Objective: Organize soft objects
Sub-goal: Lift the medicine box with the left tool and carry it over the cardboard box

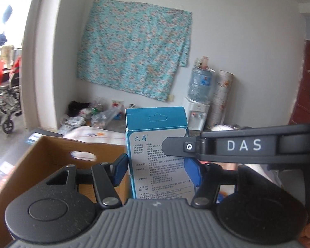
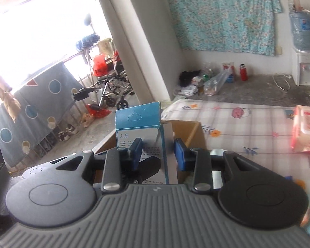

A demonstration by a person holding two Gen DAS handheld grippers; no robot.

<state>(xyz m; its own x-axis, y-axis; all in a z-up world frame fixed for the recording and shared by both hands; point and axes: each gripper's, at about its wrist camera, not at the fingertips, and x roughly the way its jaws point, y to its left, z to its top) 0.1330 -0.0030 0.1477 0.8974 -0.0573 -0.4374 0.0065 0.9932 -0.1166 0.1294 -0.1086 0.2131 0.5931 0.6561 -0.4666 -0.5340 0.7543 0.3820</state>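
Observation:
A tall blue and white carton (image 1: 157, 136) with printed text stands upright in the air between both grippers. My left gripper (image 1: 157, 168) has its blue pads pressed on the carton's two narrow edges. A black finger of the other gripper, marked DAS (image 1: 243, 145), reaches in from the right across the carton's front. In the right wrist view my right gripper (image 2: 158, 152) is shut on the same carton (image 2: 140, 124), one pad on its printed face and one behind its grey side. An open brown cardboard box (image 1: 51, 155) (image 2: 188, 128) lies just below and behind the carton.
A table with a flowered check cloth (image 2: 248, 124) carries a pink pack of wipes (image 2: 305, 128) at the right. A water dispenser (image 2: 303, 68), floor clutter (image 2: 206, 82) and a wall cloth (image 1: 134, 47) lie behind. A wheelchair (image 2: 111, 86) stands at the left.

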